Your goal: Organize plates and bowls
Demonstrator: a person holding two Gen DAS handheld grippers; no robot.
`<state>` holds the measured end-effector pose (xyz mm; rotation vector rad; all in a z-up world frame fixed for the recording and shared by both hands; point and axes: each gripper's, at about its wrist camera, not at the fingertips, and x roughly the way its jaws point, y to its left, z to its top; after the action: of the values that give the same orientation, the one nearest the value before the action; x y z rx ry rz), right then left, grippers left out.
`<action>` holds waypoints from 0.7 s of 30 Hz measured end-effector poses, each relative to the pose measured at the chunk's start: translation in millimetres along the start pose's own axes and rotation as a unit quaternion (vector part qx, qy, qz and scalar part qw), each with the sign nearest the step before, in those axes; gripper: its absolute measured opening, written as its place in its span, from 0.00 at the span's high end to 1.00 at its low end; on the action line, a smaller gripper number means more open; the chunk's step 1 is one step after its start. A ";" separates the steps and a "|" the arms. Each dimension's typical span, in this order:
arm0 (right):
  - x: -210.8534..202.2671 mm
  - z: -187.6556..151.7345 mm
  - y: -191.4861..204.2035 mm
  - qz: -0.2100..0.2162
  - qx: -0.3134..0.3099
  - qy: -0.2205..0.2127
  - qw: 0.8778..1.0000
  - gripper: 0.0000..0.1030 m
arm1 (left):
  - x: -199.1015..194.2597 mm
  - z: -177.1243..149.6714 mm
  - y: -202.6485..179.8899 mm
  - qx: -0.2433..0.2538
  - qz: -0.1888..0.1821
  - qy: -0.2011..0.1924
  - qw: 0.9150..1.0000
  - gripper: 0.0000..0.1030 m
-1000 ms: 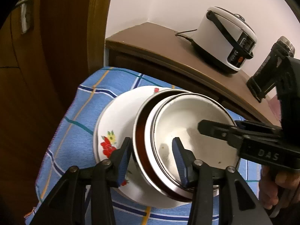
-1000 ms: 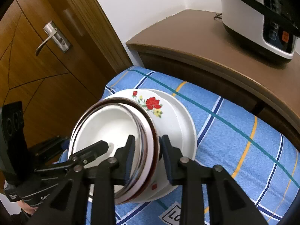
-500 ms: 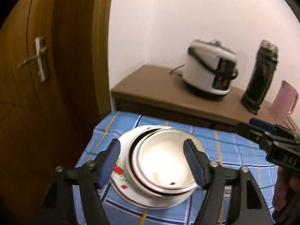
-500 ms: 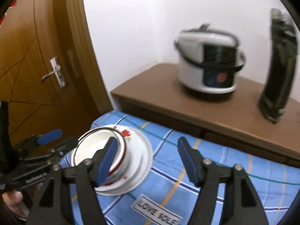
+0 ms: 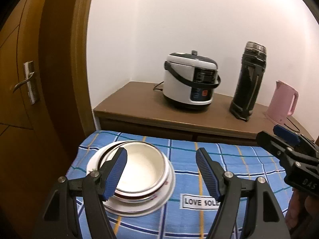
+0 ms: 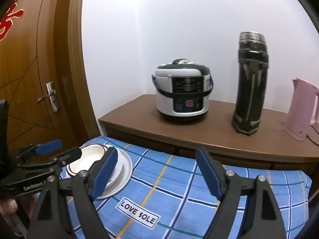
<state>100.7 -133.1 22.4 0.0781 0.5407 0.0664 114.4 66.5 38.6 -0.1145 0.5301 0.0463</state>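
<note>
Both claws gape wide and empty: left gripper (image 5: 160,170) and right gripper (image 6: 157,172) hover above the blue checked cloth (image 5: 229,159). The nested white enamel bowls (image 5: 139,171) sit on the floral-rimmed white plate (image 5: 169,189), stacked. Best bet: leave it, check it's centred.

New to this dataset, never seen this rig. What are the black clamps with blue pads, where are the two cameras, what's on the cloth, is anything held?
No robot here: a person holds one two-finger gripper in each hand, and each carries a fisheye camera looking out along its fingers. In the left wrist view the left gripper fills the foreground and the other tool shows at the right edge. The right wrist view shows the right gripper the same way. Both stand wide open, holding nothing. On the blue checked cloth sits a stack of bowls nested on a white plate. Behind, a wooden cabinet carries a rice cooker, a black flask and a pink kettle.
</note>
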 end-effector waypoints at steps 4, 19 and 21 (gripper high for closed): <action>-15.8 -0.4 -9.5 -0.014 0.004 -0.010 1.000 0.19 | -3.0 -1.0 -12.4 0.006 -0.008 0.000 1.000 0.29; -48.0 4.3 -19.1 -0.023 0.004 -0.039 0.999 0.14 | -9.3 -0.6 -42.7 0.031 -0.027 0.004 0.999 0.29; -50.2 4.0 -21.2 -0.023 0.005 -0.039 0.999 0.14 | -10.4 0.1 -45.6 0.032 -0.028 0.004 0.999 0.29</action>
<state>60.7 -158.7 49.5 0.0784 0.4638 0.0159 108.8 21.0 48.3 -0.0673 0.5349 -0.0256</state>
